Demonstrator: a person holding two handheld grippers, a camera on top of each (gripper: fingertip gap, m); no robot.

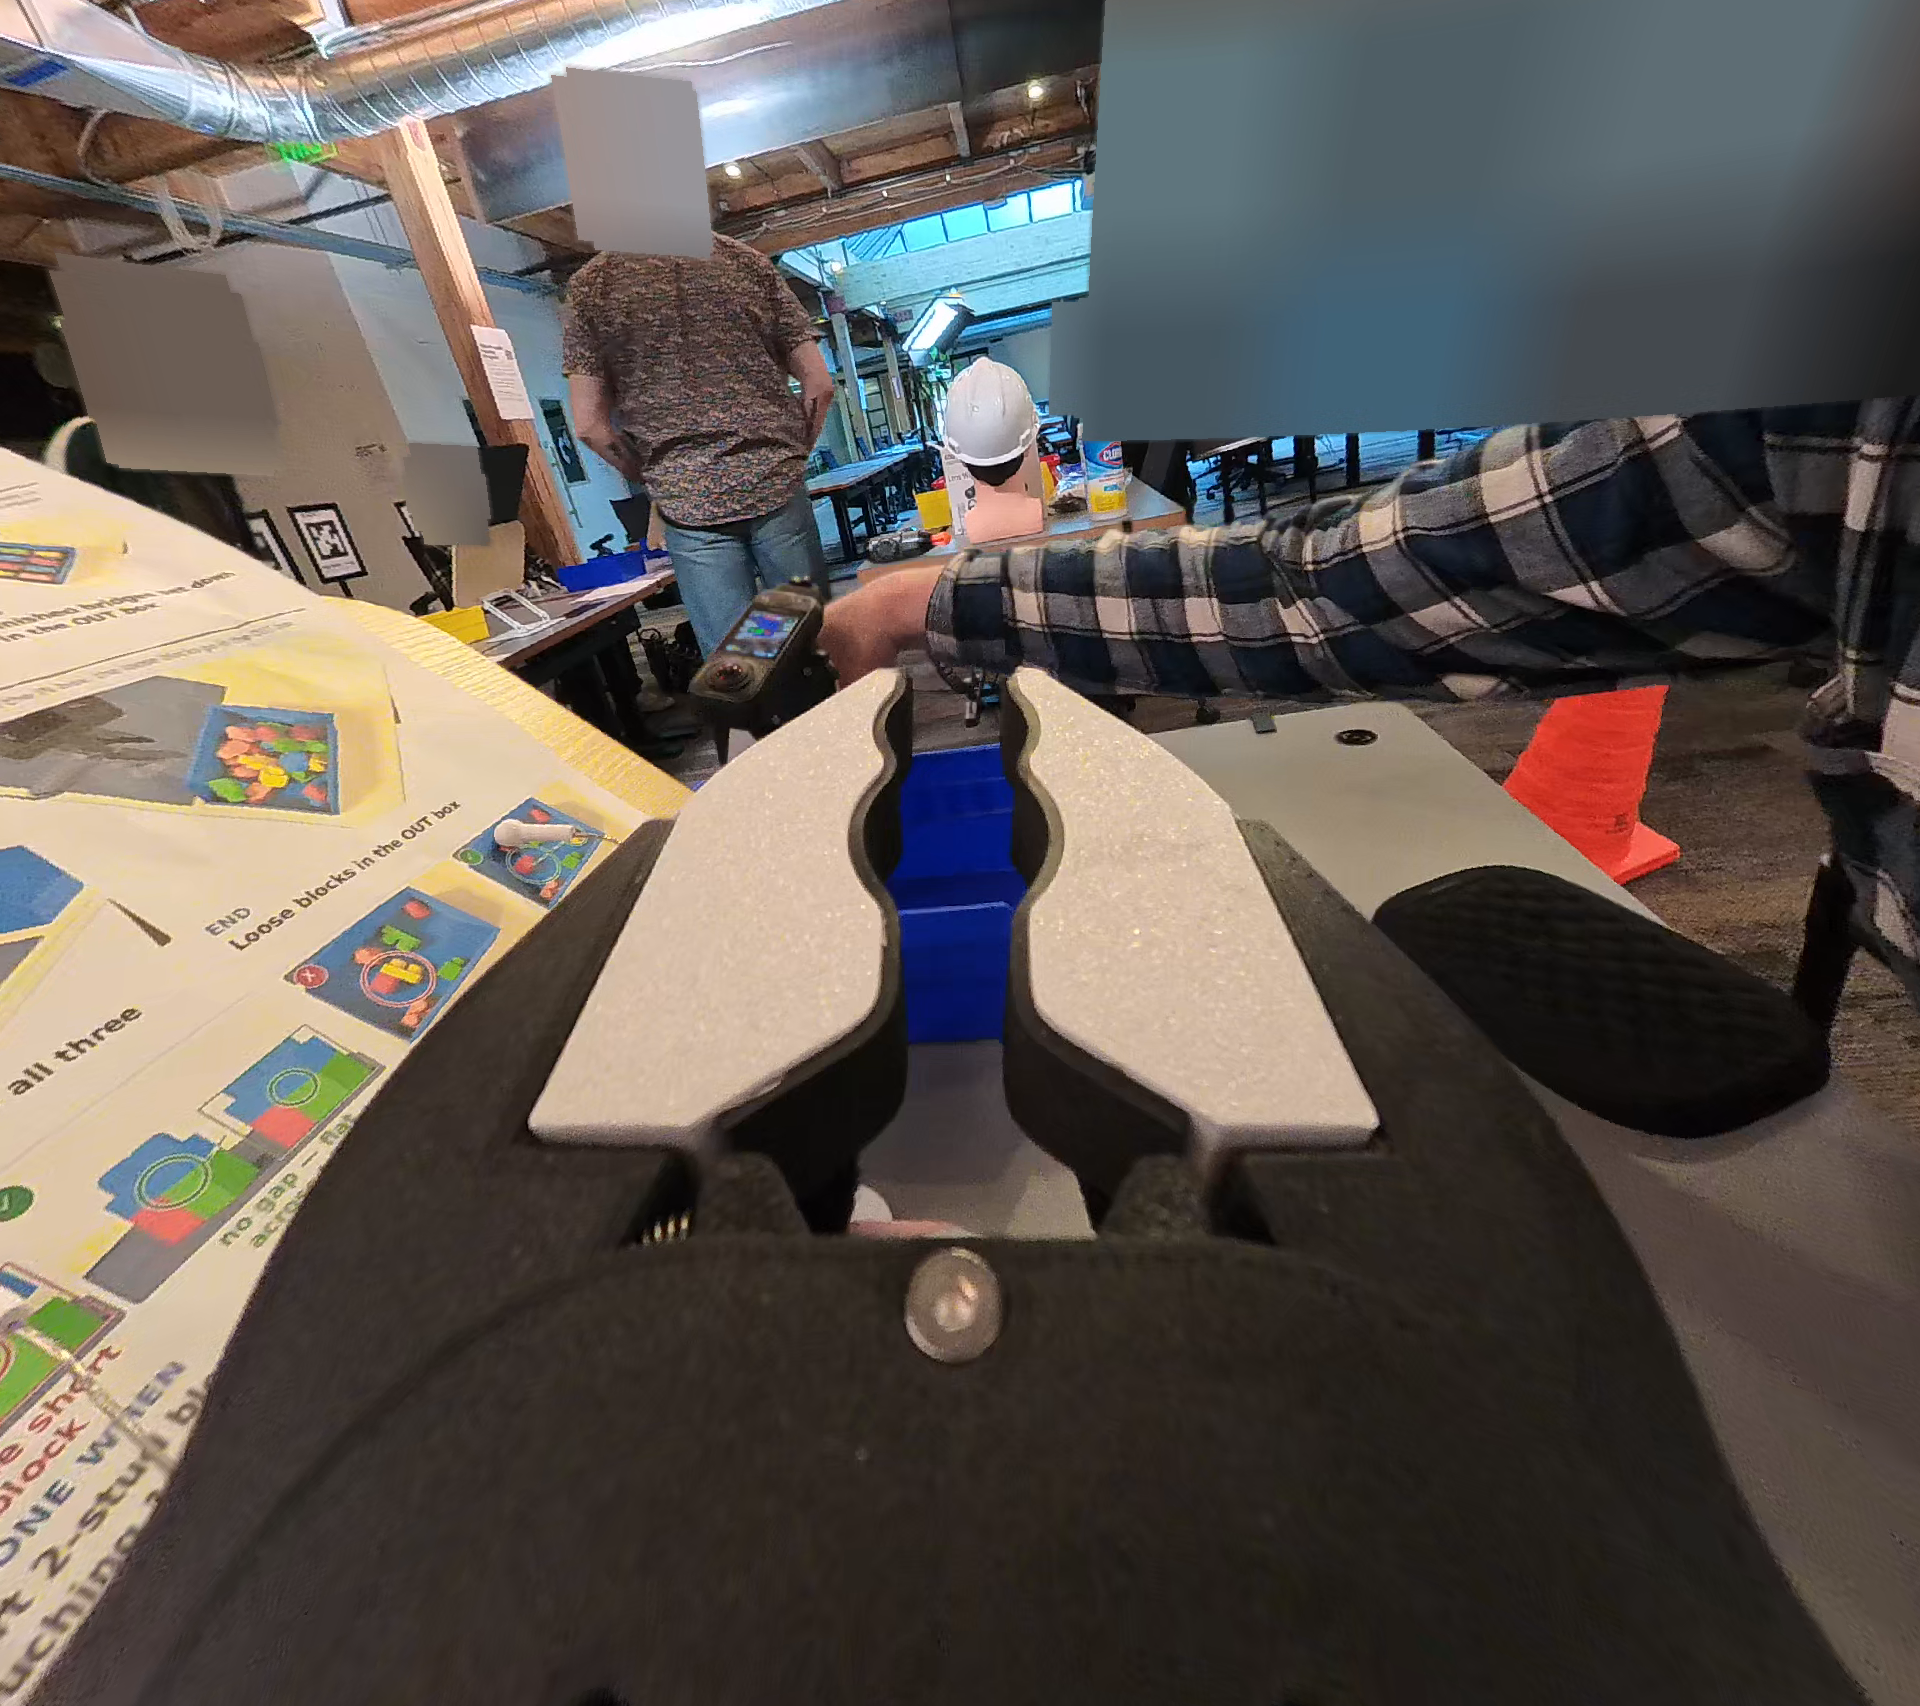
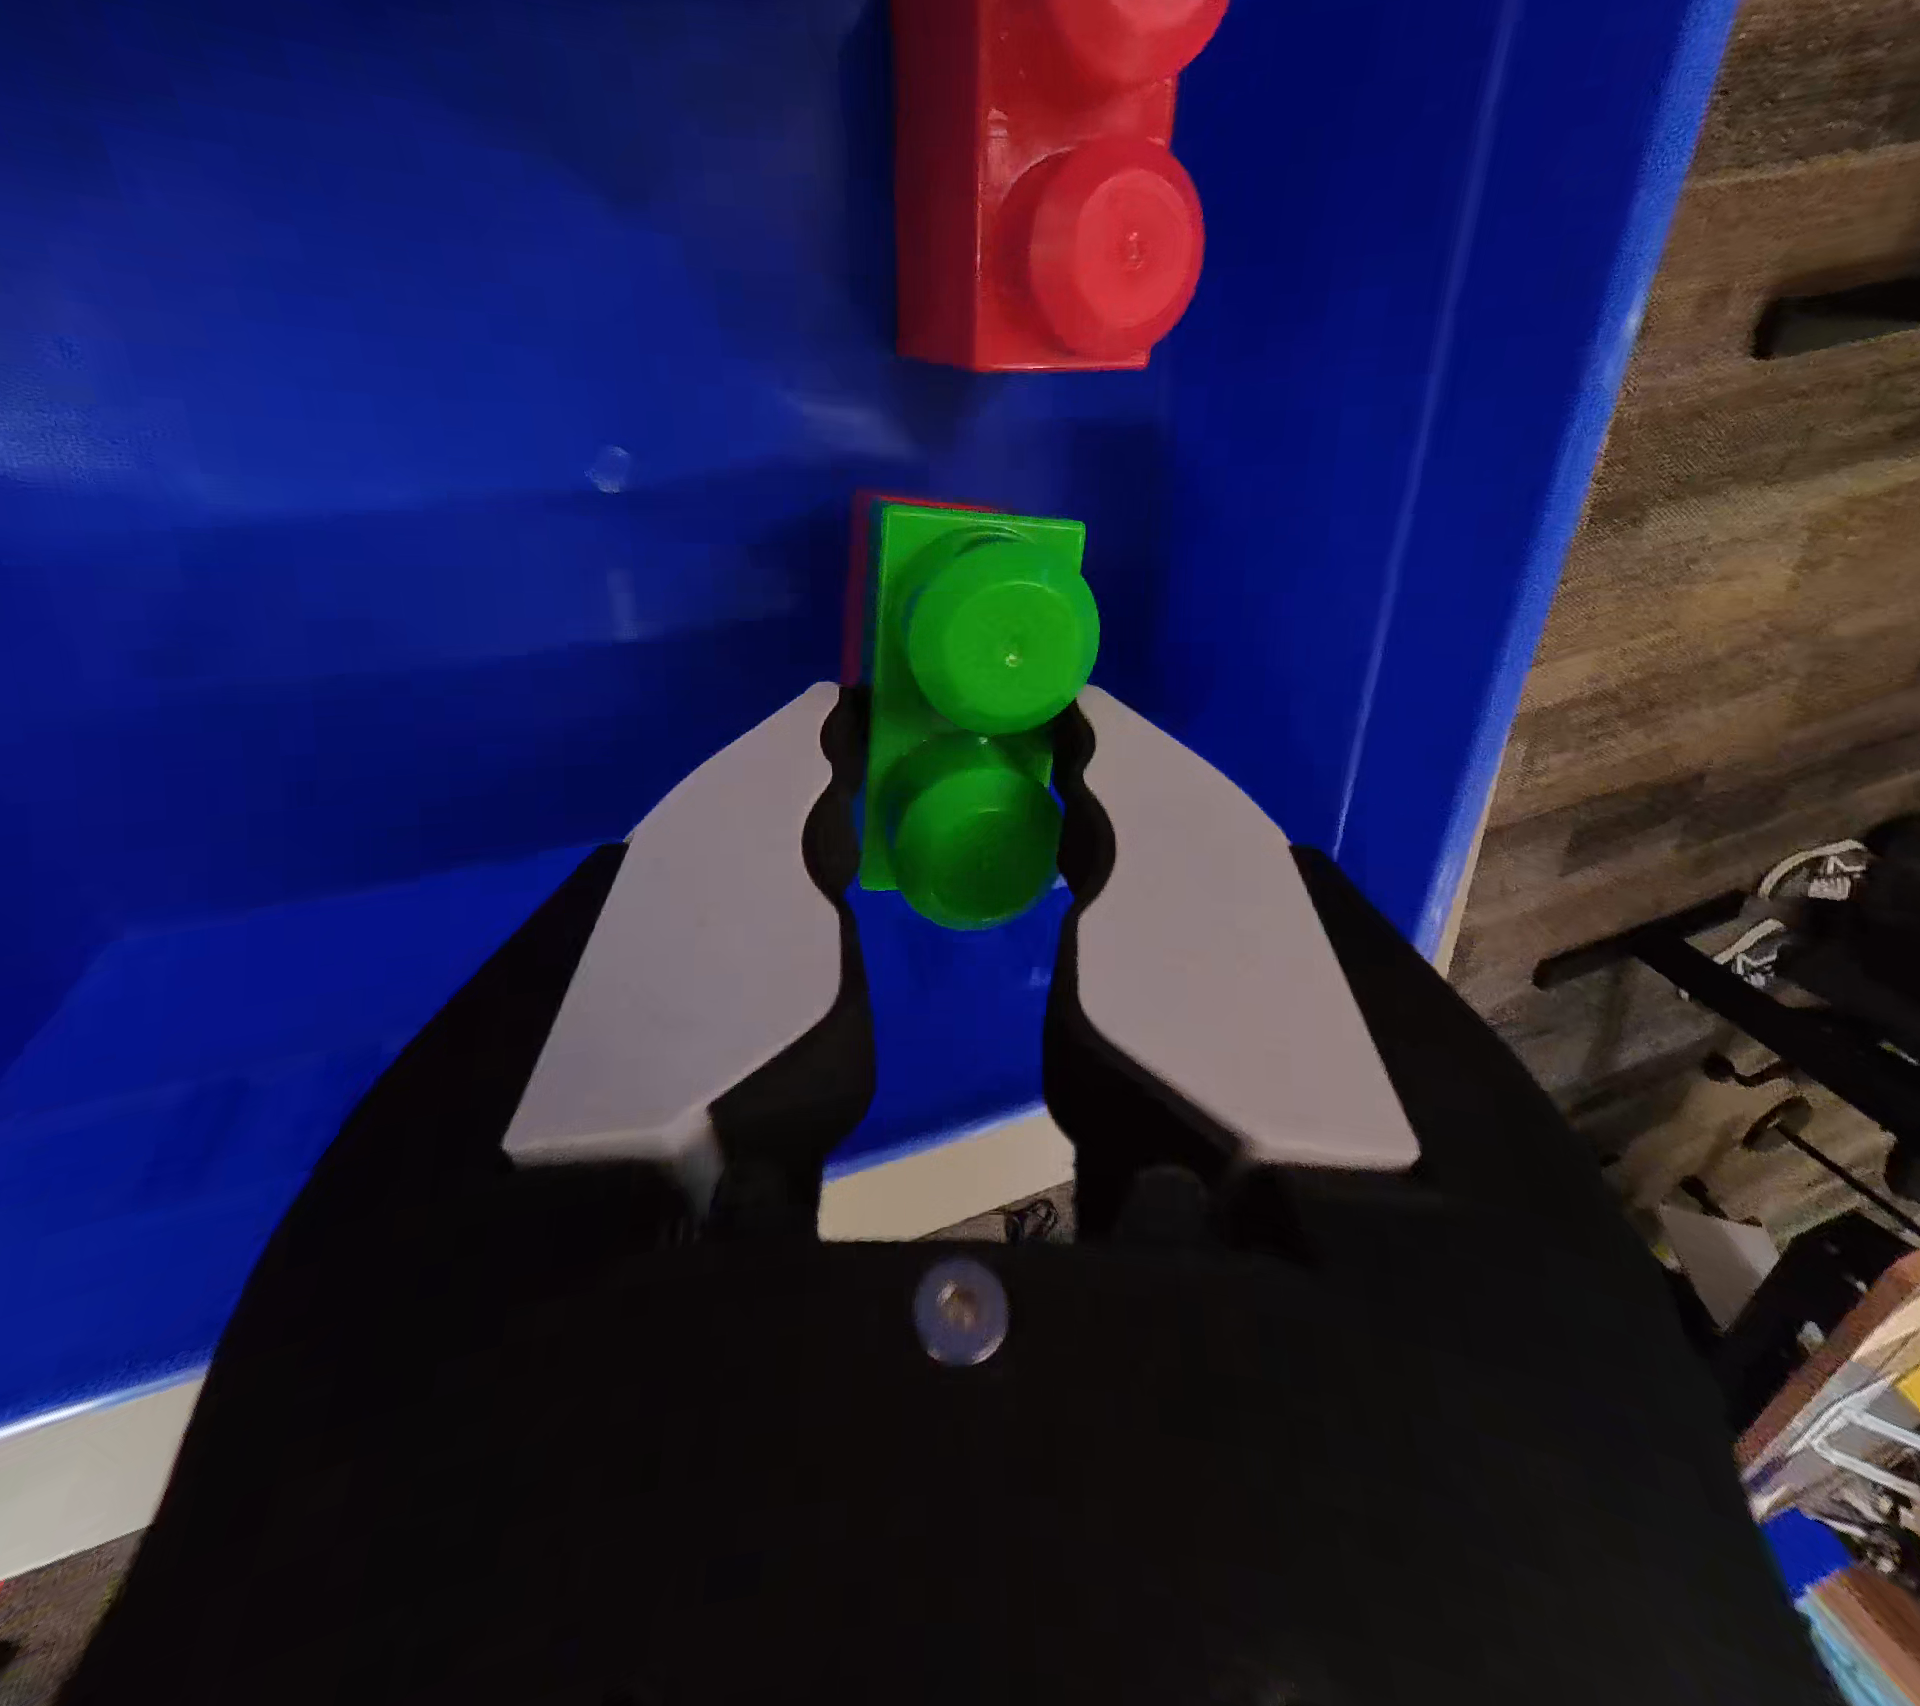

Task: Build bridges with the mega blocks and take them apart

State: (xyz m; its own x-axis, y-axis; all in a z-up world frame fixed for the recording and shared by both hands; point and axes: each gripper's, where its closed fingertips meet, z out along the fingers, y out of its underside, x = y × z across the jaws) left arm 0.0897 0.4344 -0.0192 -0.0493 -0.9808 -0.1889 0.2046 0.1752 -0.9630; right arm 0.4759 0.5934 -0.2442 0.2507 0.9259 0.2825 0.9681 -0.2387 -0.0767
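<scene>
Two grippers differ: the right gripper (image 2: 961,783) clamps a green two-stud plastic block (image 2: 971,711) over the blue plastic bin (image 2: 416,306), likely lifting it; something red beneath is barely visible. Beyond lies a loose red two-stud block (image 2: 1049,129). The left gripper (image 1: 958,783) stands narrow; whether it grips the blue plastic part (image 1: 954,929) between its jaws is unclear.

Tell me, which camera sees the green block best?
The right wrist view. The green block sits in the middle of the picture, its two round studs facing the camera, with the right gripper closed on its sides inside the blue bin. The left wrist view shows no green block, only blue plastic between its fingers.
</scene>
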